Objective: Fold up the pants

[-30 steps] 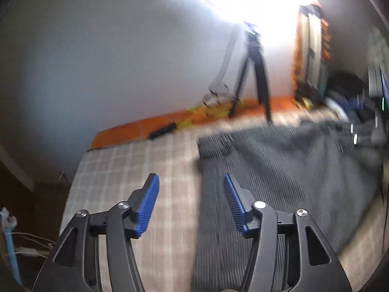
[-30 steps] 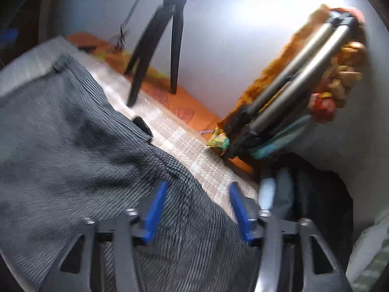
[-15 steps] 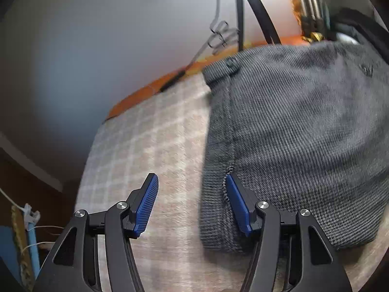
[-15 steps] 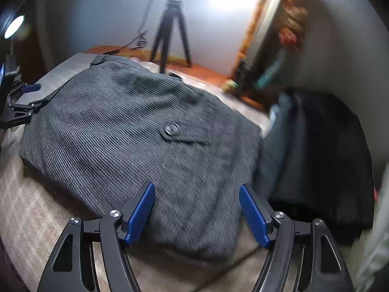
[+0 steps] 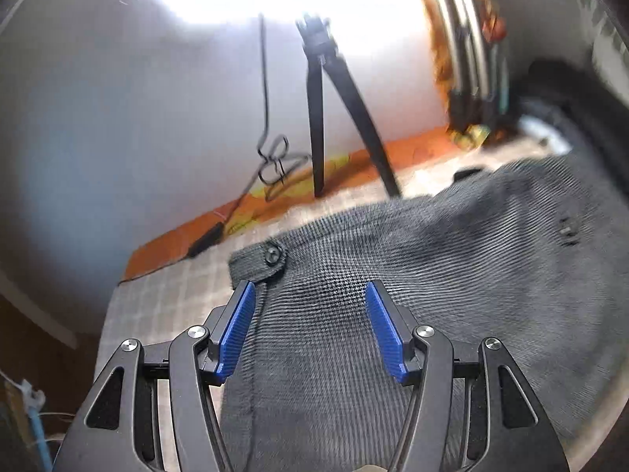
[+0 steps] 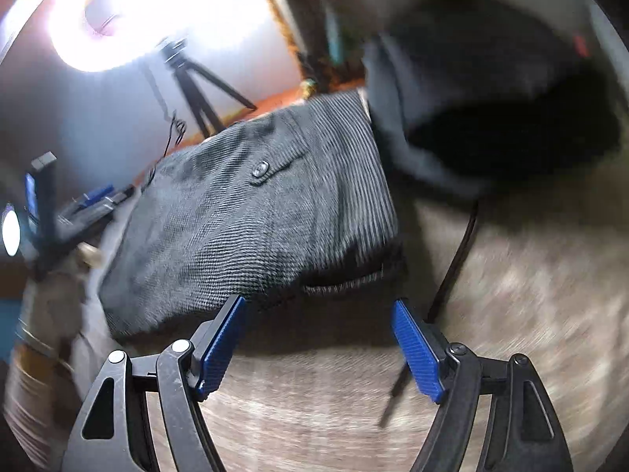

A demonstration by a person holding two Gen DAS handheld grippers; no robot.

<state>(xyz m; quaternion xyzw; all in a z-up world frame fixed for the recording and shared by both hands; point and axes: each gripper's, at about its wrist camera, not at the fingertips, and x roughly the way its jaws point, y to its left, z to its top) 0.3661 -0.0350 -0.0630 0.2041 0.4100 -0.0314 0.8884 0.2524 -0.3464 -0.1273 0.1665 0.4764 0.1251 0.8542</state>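
Note:
Grey corduroy pants [image 5: 412, 275] lie folded into a compact block on a checked bed cover [image 5: 165, 306]. In the left wrist view my left gripper [image 5: 310, 330] is open and empty, low over the pants near a buttoned corner [image 5: 273, 253]. In the right wrist view the pants [image 6: 255, 212] lie ahead, with a button [image 6: 260, 168] on top. My right gripper [image 6: 318, 346] is open and empty, in front of the pants' near edge, over bare bed cover. The left gripper also shows in the right wrist view [image 6: 90, 200], at the pants' far left side.
A black tripod [image 5: 334, 90] stands by the white wall behind the bed, with a dangling cable [image 5: 271, 157]. Dark clothes [image 6: 491, 110] are piled at the right of the pants. A thin black cord [image 6: 452, 271] lies on the bed cover [image 6: 511, 314].
My left gripper has moved right, from the pants' left edge onto the pants. My right gripper has pulled back from over the pants to the bare cover in front. Both stay open.

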